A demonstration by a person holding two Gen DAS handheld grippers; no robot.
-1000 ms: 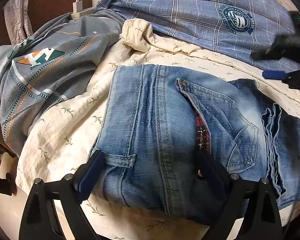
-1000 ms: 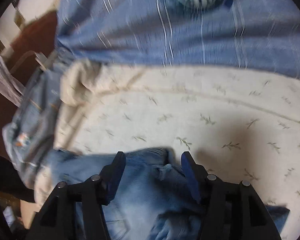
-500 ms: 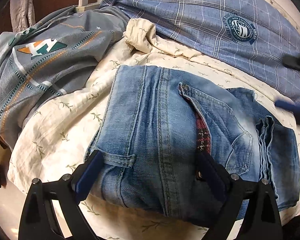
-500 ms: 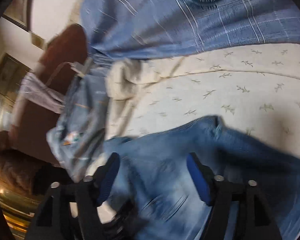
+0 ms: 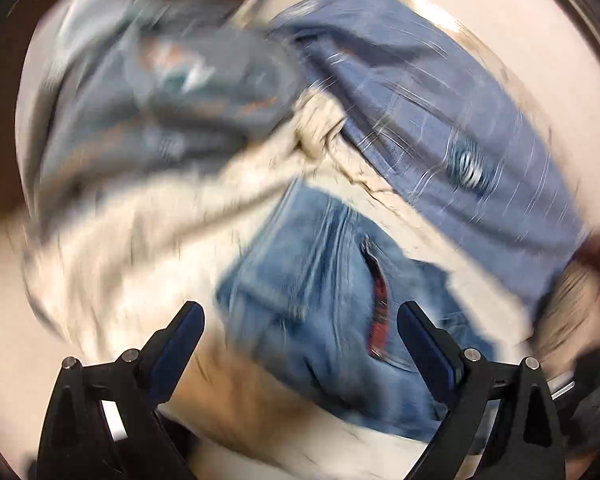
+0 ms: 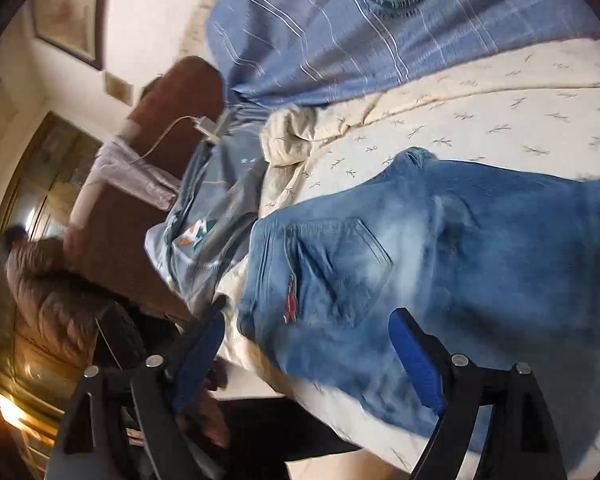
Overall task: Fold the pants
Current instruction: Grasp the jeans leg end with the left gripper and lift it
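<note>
Cream bed sheet with a small leaf print carries everything. At twelve o'clock in the right wrist view lies a blue plaid pillow with a round crest; at ten o'clock a grey pillow with an orange and teal patch lies against a brown headboard, where a white charger and its cable rest. A rumpled bunch of sheet sits between the two pillows, clear of the denim. At eight o'clock a person's brown quilted sleeve shows.

One pair of light blue jeans lies folded at the centre of the bed, back pocket up, with red plaid lining showing in a slit. The left wrist view is badly blurred.

Two grippers: the left gripper has its fingers spread, nothing pinched, the jeans beyond them. The right gripper is opening its fingers above the jeans, grasping nothing.
</note>
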